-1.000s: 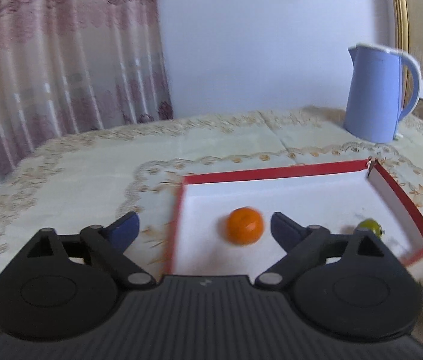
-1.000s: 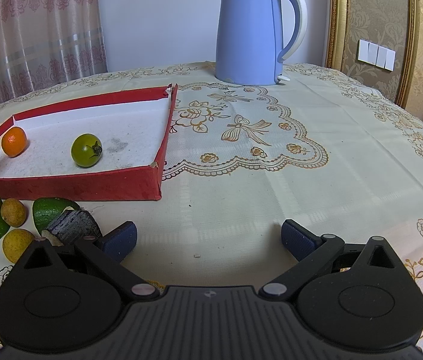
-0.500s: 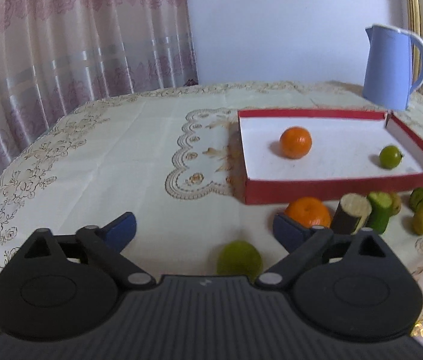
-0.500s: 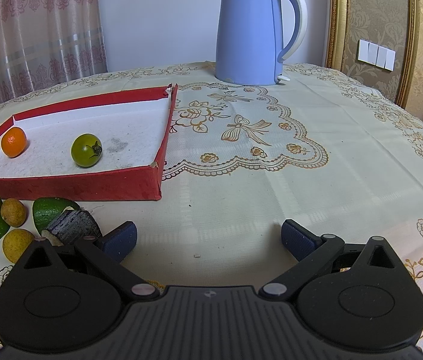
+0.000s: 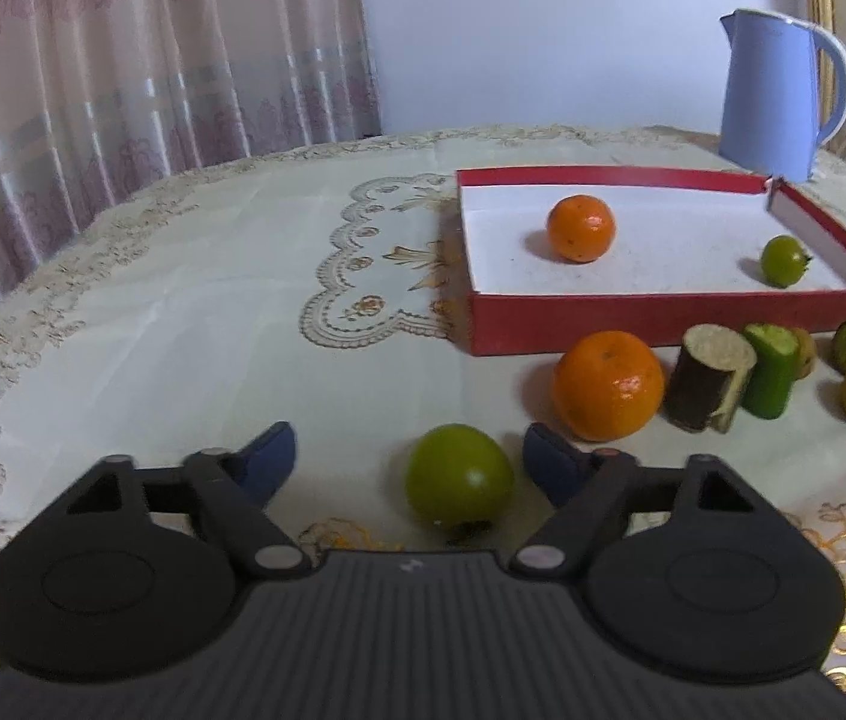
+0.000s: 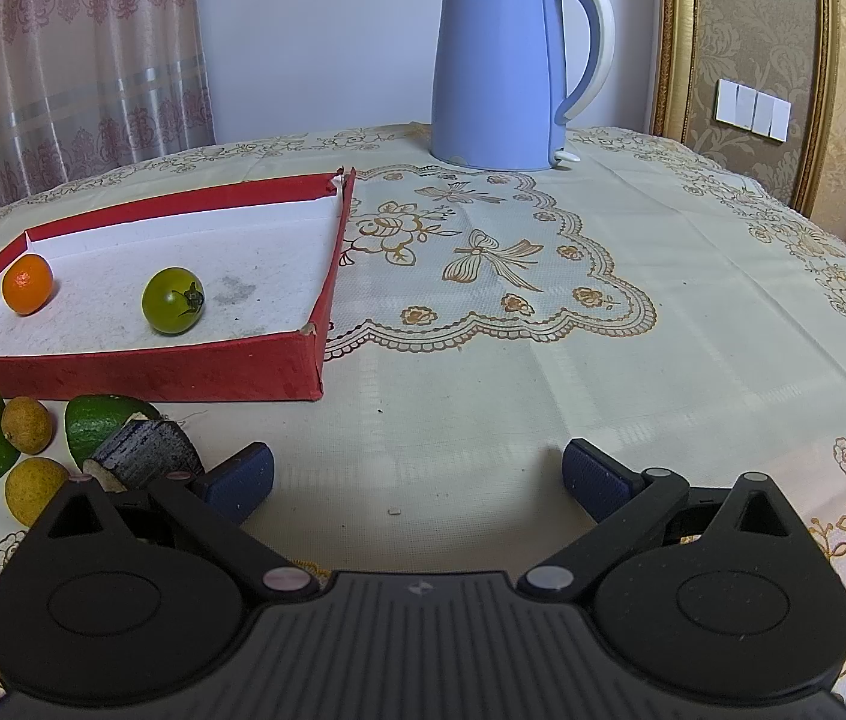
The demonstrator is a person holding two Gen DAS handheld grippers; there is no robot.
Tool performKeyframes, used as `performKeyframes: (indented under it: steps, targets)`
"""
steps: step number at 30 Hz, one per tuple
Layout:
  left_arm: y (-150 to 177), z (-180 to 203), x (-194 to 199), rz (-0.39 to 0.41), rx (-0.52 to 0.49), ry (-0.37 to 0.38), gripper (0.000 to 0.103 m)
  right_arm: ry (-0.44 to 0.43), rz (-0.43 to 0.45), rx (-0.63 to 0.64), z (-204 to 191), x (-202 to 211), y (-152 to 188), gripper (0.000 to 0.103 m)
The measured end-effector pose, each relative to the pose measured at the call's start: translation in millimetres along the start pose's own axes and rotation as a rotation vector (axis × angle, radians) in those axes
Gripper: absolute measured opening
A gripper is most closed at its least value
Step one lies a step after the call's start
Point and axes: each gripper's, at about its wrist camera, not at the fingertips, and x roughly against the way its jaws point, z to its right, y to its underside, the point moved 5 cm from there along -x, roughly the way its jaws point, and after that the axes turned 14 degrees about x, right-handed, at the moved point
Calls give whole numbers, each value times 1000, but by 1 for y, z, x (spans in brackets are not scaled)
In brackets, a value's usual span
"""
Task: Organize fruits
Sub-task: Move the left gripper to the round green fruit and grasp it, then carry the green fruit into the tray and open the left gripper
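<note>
The left gripper (image 5: pixel 408 459) has left the red tray (image 5: pixel 681 315) and come down in front of it over a green fruit (image 5: pixel 459 480) on the tablecloth (image 5: pixel 183 312). Its jaws have just been closing and now stand half-narrowed around the fruit, the right pad almost touching, the left still clear (no grip yet). I judge this the next pick-up for the tray.

The tray holds an orange (image 5: pixel 580 228) toward its left side and a small green tomato (image 5: pixel 784 260) near its right wall. A second orange (image 5: pixel 608 385), a log-like piece (image 5: pixel 711 378) and other small fruits wait just before its front wall. The right gripper (image 6: pixel 417 477) hovers wide and empty right of the tray.
</note>
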Motion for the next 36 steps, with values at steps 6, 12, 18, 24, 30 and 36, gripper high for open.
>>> performKeyframes:
  steps: [6, 12, 18, 24, 30, 36]
  targets:
    - [2, 4, 3, -22, 26, 46, 48, 0, 0, 0, 0, 0, 0, 103]
    - [6, 9, 4, -2, 12, 68, 36, -12, 11, -17, 2, 1, 0, 103]
    - [8, 8, 5, 21, 10, 80, 36, -82, 83, -89, 13, 17, 8, 103]
    - [8, 8, 5, 25, 7, 77, 32, -101, 93, -56, 7, 21, 8, 103]
    - [7, 8, 4, 28, 2, 82, 32, -198, 182, 64, -18, 39, 8, 103]
    - [6, 10, 4, 24, 4, 78, 31, -169, 119, 140, -31, 30, 6, 103]
